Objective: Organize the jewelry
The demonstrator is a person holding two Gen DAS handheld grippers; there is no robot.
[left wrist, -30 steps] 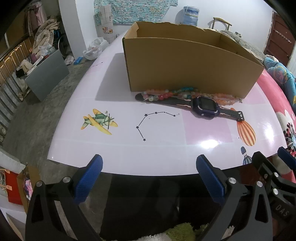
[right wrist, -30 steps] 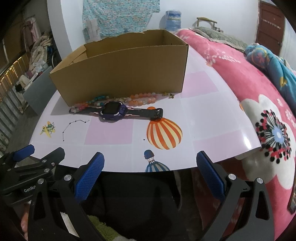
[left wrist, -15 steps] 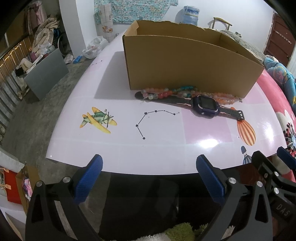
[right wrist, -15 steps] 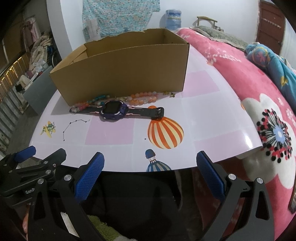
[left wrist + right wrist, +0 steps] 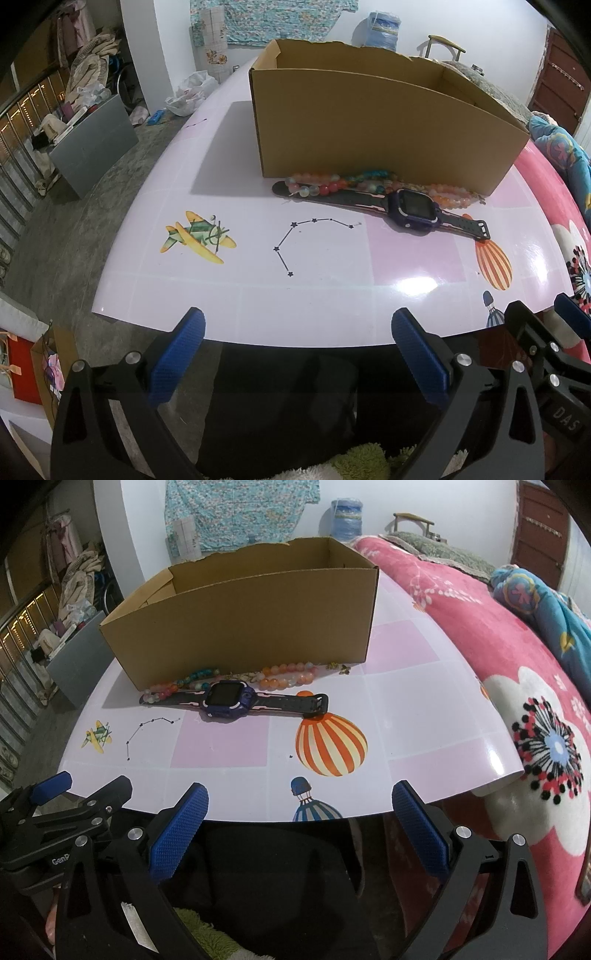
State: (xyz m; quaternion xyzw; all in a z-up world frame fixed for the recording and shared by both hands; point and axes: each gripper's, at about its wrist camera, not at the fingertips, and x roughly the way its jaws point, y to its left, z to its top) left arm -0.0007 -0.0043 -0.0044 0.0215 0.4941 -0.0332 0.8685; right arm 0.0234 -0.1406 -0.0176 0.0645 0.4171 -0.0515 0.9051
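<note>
- Both grippers wide apart and holding nothing: left gripper (image 5: pixel 295 354) and right gripper (image 5: pixel 299 827) hang side by side off the near edge of the table (image 5: pixel 332 306), well short of the jewelry
- Each shows in the other's view: right gripper (image 5: pixel 543 325) at the left cam's right edge, left gripper (image 5: pixel 85 794) at the right cam's left edge
- Watch (image 5: pixel 413 212) lies flat, strap stretched out, just in front of the cardboard box (image 5: pixel 369 125); same watch (image 5: pixel 229 699) in the right cam, its buckle end touching the top of the balloon print (image 5: pixel 330 744)
- Bead strings (image 5: pixel 325 184) run along the foot of the box wall, behind the watch and partly overlapping the strap at its left end; also seen as bead strings (image 5: pixel 288 674) from the right
- Box (image 5: pixel 240 624) open at the top; inside looks empty as far as visible, floor mostly hidden
- Step, by my read: the very start, approach not really begun, nothing in the box yet
- Next move likely needs: reach fwd over the table, drop low onto the watch body or strap, close across the narrow width, lift over the box wall; beads are loose and tight against the box, so they prob need a pinch from above
- Vs 1.0 s and 0.5 s ago: almost no change, grippers equally open, objects unmoved, view drifts only a touch
</note>
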